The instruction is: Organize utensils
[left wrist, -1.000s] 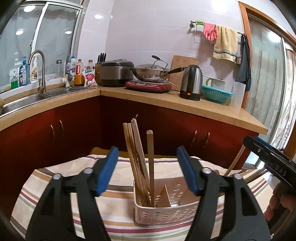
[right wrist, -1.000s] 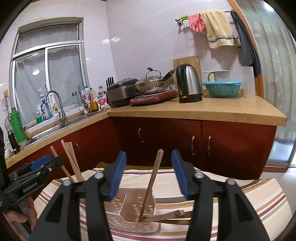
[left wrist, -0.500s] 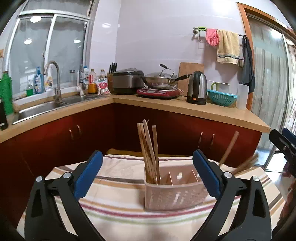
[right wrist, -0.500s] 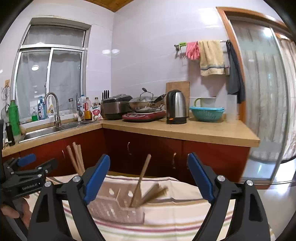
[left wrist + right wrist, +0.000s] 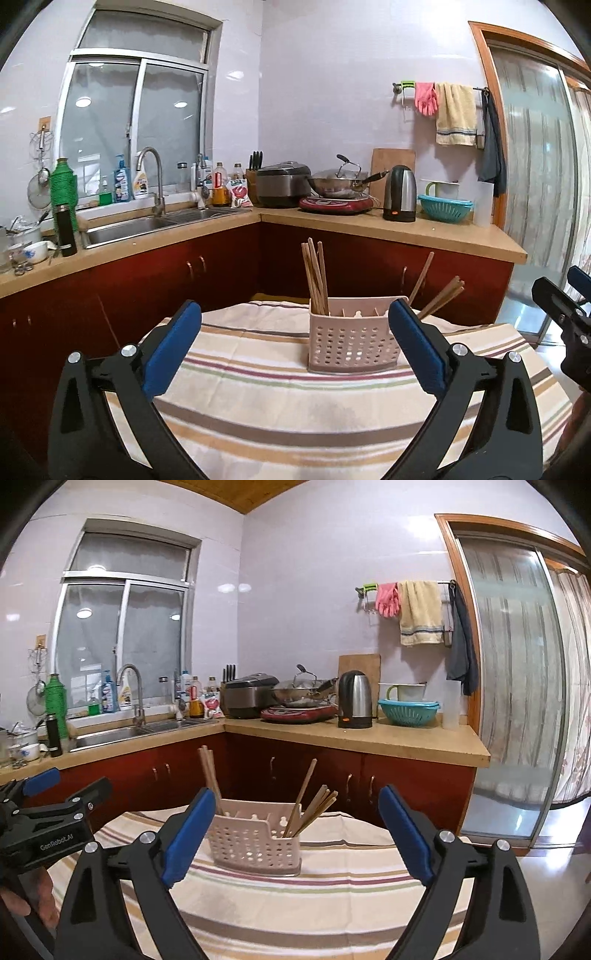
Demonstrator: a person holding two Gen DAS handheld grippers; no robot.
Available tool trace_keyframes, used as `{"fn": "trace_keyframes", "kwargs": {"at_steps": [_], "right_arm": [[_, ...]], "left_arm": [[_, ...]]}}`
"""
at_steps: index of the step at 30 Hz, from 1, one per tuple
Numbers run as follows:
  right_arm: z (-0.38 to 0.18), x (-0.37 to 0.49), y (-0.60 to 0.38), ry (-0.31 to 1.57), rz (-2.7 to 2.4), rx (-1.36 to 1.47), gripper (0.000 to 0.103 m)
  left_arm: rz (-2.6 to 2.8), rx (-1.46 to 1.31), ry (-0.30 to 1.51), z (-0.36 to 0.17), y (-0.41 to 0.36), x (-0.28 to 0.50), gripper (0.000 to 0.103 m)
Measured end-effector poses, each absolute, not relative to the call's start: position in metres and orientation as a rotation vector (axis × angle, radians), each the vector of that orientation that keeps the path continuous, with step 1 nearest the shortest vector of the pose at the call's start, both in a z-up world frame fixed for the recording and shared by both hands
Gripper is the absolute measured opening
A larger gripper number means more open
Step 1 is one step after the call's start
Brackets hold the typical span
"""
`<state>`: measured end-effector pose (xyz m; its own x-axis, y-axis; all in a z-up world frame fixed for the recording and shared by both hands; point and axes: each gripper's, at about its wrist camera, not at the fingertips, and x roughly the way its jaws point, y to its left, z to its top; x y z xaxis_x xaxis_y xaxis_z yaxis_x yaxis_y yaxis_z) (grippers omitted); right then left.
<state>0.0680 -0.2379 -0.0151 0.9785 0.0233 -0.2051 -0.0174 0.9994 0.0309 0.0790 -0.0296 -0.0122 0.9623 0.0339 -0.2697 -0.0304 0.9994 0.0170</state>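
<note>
A pale pink perforated utensil caddy stands on the striped tablecloth; it also shows in the right wrist view. Several wooden chopsticks stand upright in its left compartment, and several more lean out of its right end; the right wrist view shows both bundles. My left gripper is open and empty, held back from the caddy. My right gripper is open and empty, also back from it.
Red cabinets and a wooden counter wrap behind the table, with a sink, rice cooker, wok and kettle. A glass sliding door is on the right. The other gripper shows at each view's edge.
Both grippers have opened wide and pulled back and up from the caddy. The caddy now looks smaller and farther off, with the chopsticks left in it.
</note>
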Motion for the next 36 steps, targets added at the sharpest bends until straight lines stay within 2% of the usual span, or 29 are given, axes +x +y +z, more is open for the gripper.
{"fn": "trace_keyframes", "kwargs": {"at_steps": [14,36], "right_arm": [[-0.007,0.008,-0.235,0.157,0.020,0.003,0.089],[-0.011,-0.002,-0.234,0.155,0.015,0.002,0.089]], "left_arm": [[0.055,0.014,0.235,0.001,-0.029,0.009,0.099],[0.059,0.011,0.244,0.000,-0.028,-0.001,0.099]]}}
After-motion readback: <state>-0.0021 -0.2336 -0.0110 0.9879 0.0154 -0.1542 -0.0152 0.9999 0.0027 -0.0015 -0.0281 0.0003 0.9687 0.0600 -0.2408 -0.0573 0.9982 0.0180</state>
